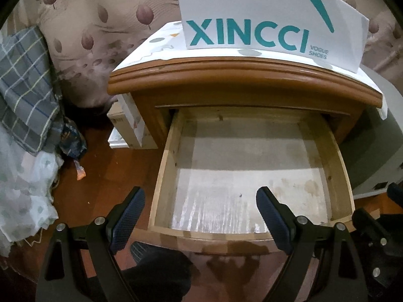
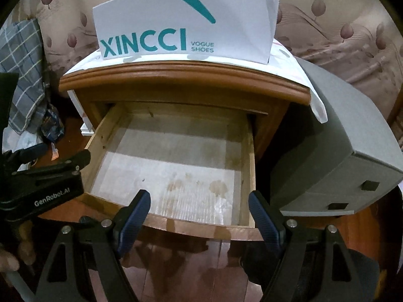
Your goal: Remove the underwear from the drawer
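The drawer (image 1: 252, 171) lies just ahead of both spread, empty hand-held grippers (image 1: 200, 220) (image 2: 199, 220); no underwear is seen inside.

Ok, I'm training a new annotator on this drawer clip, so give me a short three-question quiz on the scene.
1. True or false: the drawer is pulled out.
2. What stands on top of the nightstand? A) a lamp B) a white XINCCI bag C) a stack of books
3. What shows inside the drawer?

Key:
1. True.
2. B.
3. Only its bare, stained bottom; no underwear shows. The left gripper and right gripper are both open and hold nothing.
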Demonstrator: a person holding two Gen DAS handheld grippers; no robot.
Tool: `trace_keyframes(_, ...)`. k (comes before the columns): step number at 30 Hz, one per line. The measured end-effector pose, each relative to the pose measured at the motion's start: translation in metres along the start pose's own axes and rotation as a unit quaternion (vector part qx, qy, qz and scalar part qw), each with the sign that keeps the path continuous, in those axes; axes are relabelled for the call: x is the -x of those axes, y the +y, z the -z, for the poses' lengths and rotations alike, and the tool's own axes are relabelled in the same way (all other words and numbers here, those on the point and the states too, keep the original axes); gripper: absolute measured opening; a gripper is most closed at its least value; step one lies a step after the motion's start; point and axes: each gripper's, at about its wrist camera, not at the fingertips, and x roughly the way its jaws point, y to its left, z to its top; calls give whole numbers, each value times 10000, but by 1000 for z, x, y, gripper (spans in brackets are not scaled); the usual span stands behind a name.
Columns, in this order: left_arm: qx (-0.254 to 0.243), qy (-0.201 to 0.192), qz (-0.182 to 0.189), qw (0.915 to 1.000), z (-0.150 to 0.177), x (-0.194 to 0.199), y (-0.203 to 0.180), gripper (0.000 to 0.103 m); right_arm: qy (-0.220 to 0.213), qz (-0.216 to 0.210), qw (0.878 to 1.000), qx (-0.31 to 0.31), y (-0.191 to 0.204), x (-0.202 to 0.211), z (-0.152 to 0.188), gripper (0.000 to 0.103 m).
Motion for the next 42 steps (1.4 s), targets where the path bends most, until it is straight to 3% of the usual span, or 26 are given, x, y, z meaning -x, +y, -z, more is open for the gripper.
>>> trace_keyframes(20,153,56,256,9995,-2,2,3,88,211,-56,9997,48,5,-11,5,82)
trace_keyframes(42,82,58,247,9996,1,0,-1,88,310,-131,9994,126,10,-15,9,82)
